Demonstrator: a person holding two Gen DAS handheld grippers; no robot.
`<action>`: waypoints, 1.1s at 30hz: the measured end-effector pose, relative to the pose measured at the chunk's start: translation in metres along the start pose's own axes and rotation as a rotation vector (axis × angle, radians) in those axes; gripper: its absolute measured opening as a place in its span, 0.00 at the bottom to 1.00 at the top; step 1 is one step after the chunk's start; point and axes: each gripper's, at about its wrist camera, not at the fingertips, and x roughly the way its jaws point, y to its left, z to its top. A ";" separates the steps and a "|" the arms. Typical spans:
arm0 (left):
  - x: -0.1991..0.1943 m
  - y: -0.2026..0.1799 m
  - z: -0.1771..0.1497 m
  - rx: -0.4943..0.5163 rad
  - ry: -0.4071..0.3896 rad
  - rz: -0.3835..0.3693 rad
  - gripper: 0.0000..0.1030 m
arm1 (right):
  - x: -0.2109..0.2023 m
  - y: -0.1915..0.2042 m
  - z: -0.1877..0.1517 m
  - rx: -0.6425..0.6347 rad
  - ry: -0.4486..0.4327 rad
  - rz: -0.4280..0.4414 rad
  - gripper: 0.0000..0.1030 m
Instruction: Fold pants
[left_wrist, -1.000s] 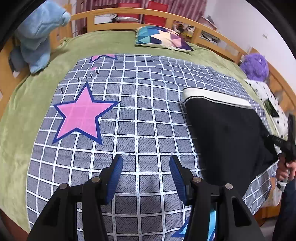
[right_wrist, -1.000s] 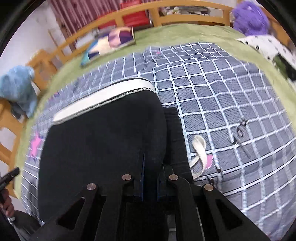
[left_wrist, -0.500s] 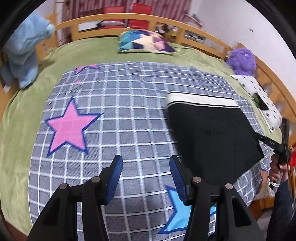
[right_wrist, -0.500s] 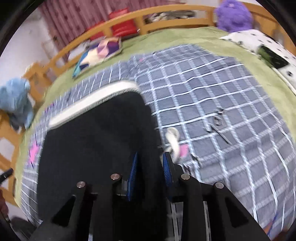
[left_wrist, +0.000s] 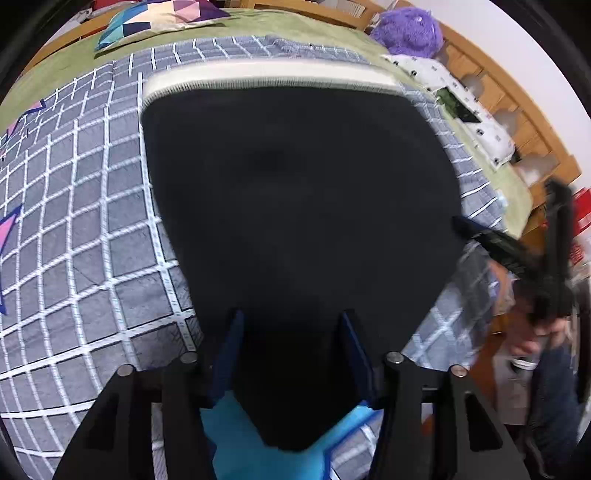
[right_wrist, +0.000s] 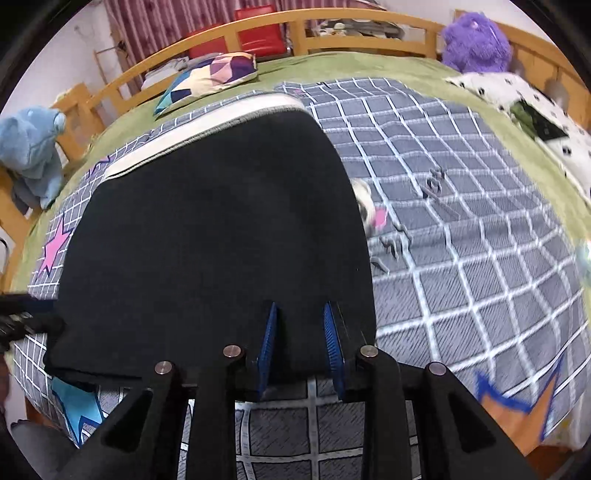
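Note:
The black pants (left_wrist: 295, 206) lie folded flat on the grey checked bedspread (left_wrist: 74, 221), with the white waistband (left_wrist: 266, 75) at the far end. My left gripper (left_wrist: 291, 328) is open, its blue pads on either side of the near left corner of the pants. My right gripper (right_wrist: 300, 332) is open over the near right edge of the pants (right_wrist: 214, 236). The right gripper also shows blurred at the right in the left wrist view (left_wrist: 517, 254). The left gripper's tip shows at the left edge of the right wrist view (right_wrist: 26, 317).
The bedspread lies on a green blanket (right_wrist: 369, 66) within a wooden bed rail (right_wrist: 258, 26). A patterned pillow (right_wrist: 210, 75), a blue plush (right_wrist: 31, 155), a purple plush (right_wrist: 474, 38) and a spotted cloth (right_wrist: 535, 110) ring the bed. A cream drawstring end (right_wrist: 365, 206) lies beside the pants.
My left gripper has swung right from the bare bedspread to the pants' near corner. My right gripper has opened and let go of the pants.

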 end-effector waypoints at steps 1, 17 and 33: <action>0.001 0.000 -0.001 0.009 -0.006 -0.003 0.55 | 0.000 0.001 -0.001 0.000 0.006 -0.003 0.26; 0.015 0.083 0.040 -0.224 -0.137 -0.144 0.61 | 0.047 -0.037 0.081 0.107 0.079 0.167 0.67; -0.016 0.073 0.069 -0.194 -0.256 -0.212 0.22 | 0.042 -0.033 0.080 0.215 0.044 0.358 0.31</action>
